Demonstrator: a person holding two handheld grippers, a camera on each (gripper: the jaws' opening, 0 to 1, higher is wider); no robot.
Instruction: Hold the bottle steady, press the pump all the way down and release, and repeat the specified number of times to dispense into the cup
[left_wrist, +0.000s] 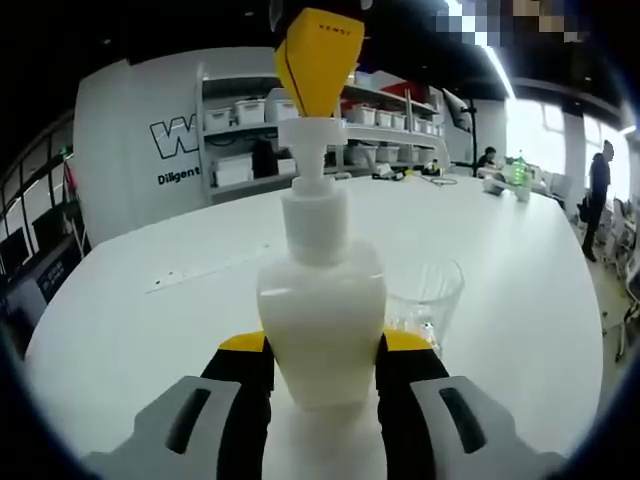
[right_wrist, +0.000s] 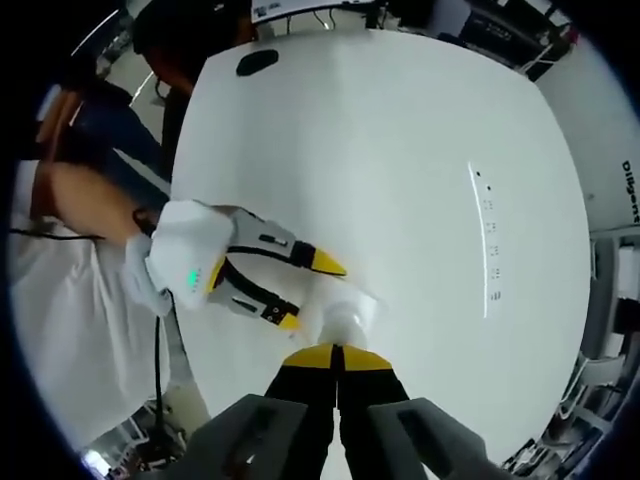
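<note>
In the left gripper view, a white pump bottle (left_wrist: 322, 300) stands upright on the white table (left_wrist: 130, 330). My left gripper (left_wrist: 325, 350) is shut on its body, one jaw on each side. The right gripper (left_wrist: 318, 60) comes down from above, its yellow tips together on the pump head (left_wrist: 312, 132), whose stem still shows. A clear plastic cup (left_wrist: 425, 298) stands just right of the bottle, under the spout side. Looking down in the right gripper view, my right gripper (right_wrist: 337, 358) is shut above the white pump head (right_wrist: 345, 322), and the left gripper (right_wrist: 312, 292) reaches in from the left.
Shelves with white bins (left_wrist: 300, 110) stand behind the table, and people (left_wrist: 600, 190) are at the far right near a green bottle (left_wrist: 518, 172). A person's white sleeve (right_wrist: 60, 290) lies along the table's left edge. A dark object (right_wrist: 257, 62) lies far off.
</note>
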